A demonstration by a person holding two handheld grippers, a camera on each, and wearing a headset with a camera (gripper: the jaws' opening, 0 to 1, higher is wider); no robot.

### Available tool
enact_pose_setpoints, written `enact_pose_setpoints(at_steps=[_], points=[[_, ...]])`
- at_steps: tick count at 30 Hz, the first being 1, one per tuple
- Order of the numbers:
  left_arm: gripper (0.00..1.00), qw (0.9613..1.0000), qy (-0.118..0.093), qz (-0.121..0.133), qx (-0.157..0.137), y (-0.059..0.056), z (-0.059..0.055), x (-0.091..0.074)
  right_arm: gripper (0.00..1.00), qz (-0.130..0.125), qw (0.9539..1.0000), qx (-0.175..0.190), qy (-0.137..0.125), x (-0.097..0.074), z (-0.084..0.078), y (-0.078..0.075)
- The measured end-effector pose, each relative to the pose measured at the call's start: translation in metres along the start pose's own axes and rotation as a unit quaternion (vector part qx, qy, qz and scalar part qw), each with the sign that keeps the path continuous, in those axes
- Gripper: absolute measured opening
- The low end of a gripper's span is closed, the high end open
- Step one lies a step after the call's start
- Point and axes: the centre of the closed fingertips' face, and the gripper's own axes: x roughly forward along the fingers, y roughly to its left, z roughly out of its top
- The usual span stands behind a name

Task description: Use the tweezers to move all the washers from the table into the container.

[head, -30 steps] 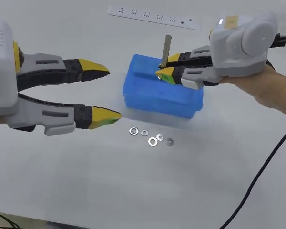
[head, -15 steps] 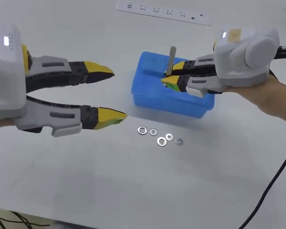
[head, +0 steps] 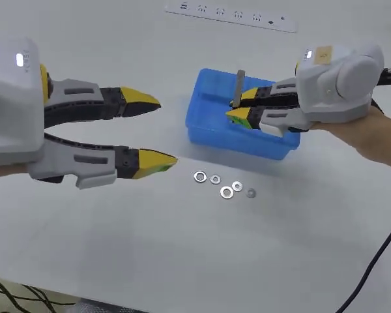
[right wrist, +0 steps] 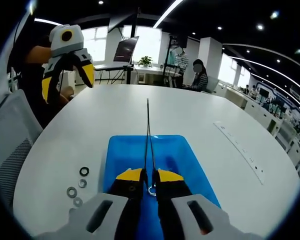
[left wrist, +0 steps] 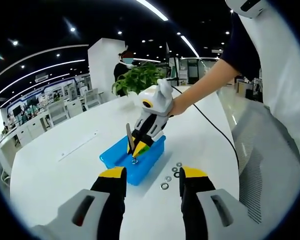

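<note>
Right gripper (head: 236, 107) clamped on tweezers (head: 240, 85), held washer (right wrist: 151, 190) over blue container (head: 212, 124) | left gripper (head: 166, 130) jaws wide, idle | loose washers (head: 227, 192) on table (head: 182, 254) beside container | risk: pinch slackens unevenly, washer flicks out.

Open office: white table (head: 182, 261), ceiling light strips (left wrist: 153, 10), potted plant (left wrist: 140, 77).

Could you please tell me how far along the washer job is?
Done: the blue plastic container looks bare where visible. In hand: the right gripper holds metal tweezers pinching one small metal washer over it. Left: five silver washers on the white table.
</note>
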Motion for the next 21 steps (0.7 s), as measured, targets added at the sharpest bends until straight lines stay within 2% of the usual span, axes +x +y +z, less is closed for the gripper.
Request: enact_pose_setpoints(at_steps=[13,16,21], points=[[0.45,1.0,0.001,0.002,0.003,-0.001,0.001,0.003,0.1,-0.008,1.0,-0.002,-0.005,-0.007,0.007,-0.001],[0.44,0.9998,-0.015,0.013,-0.003,0.01,0.009,0.012,0.1,-0.008,0.9999,-0.002,-0.007,-0.009,0.008,-0.001],[0.43,0.9995,-0.03,0.013,0.004,0.025,0.023,0.03,0.1,-0.009,1.0,-0.004,-0.003,-0.013,0.008,-0.002]])
